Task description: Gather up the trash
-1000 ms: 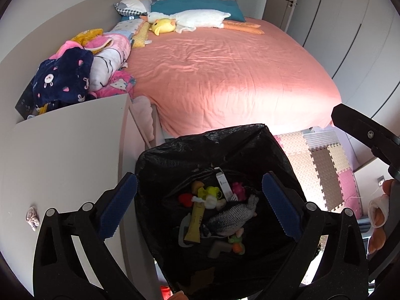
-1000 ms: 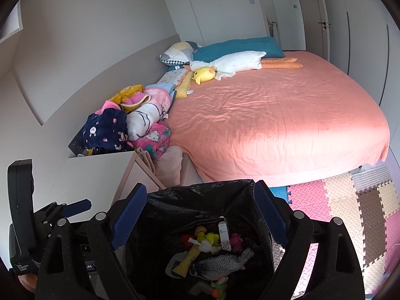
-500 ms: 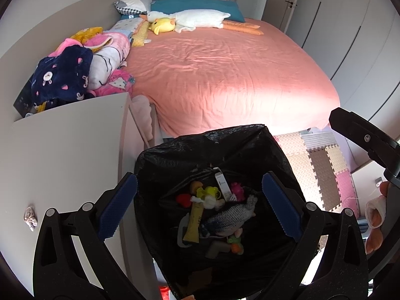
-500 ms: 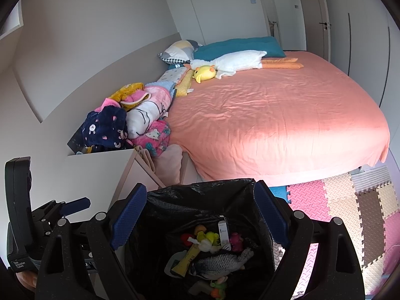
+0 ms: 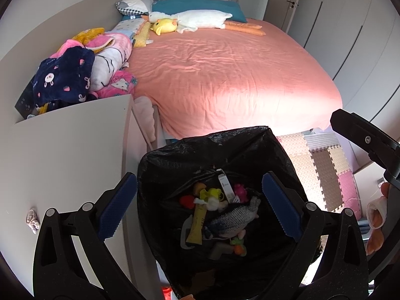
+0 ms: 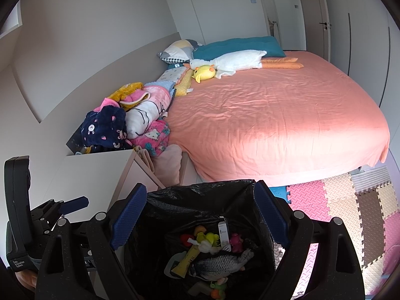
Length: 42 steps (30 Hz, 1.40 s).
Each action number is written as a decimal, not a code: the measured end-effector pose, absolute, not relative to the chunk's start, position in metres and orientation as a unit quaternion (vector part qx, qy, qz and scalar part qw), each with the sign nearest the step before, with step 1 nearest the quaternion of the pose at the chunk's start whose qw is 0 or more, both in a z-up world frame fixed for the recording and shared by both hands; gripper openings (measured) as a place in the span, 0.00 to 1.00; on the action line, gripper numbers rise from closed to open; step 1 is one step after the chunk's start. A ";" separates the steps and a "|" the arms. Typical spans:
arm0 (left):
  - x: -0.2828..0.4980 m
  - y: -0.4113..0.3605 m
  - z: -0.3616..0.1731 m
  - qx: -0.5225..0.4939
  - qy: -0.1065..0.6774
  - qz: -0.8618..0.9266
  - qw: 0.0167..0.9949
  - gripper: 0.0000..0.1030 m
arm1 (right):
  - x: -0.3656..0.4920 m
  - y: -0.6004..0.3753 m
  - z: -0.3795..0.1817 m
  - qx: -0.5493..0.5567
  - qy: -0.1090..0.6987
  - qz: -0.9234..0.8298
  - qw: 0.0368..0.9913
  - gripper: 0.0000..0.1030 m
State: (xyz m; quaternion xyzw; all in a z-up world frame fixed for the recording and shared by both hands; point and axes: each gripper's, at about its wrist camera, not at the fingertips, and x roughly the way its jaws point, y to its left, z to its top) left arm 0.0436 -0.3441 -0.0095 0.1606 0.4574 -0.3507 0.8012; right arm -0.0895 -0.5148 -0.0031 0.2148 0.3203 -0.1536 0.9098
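Note:
A bin lined with a black trash bag (image 5: 217, 150) (image 6: 200, 195) stands on the floor below both grippers. Inside lie several pieces of trash: a yellow tube (image 5: 196, 227) (image 6: 186, 260), a grey fish-shaped toy (image 5: 232, 220) (image 6: 220, 261), a white carton (image 5: 226, 186) and small coloured toys. My left gripper (image 5: 200, 205) hangs open above the bag's mouth with nothing between its blue pads (image 5: 117, 206). My right gripper (image 6: 198, 216) also hangs open and empty over the bag. A small crumpled scrap (image 5: 32, 220) lies on the white cabinet top.
A white cabinet (image 5: 62, 155) (image 6: 95, 172) stands left of the bin. Beyond is a bed with a pink sheet (image 5: 230, 75) (image 6: 275, 115), plush toys, pillows and a heap of clothes (image 5: 82, 72). Foam floor mats (image 6: 350, 207) lie to the right. Wardrobe doors line the right wall.

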 end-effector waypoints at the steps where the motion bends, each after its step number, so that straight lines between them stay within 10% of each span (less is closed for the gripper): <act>1: 0.044 -0.344 -0.010 0.161 0.457 -0.351 0.801 0.94 | -0.090 -0.516 -0.004 0.215 0.321 -0.154 0.910 0.85; 42: 0.036 -0.343 -0.006 0.170 0.425 -0.355 0.815 0.94 | -0.088 -0.520 -0.010 0.214 0.324 -0.155 0.909 0.85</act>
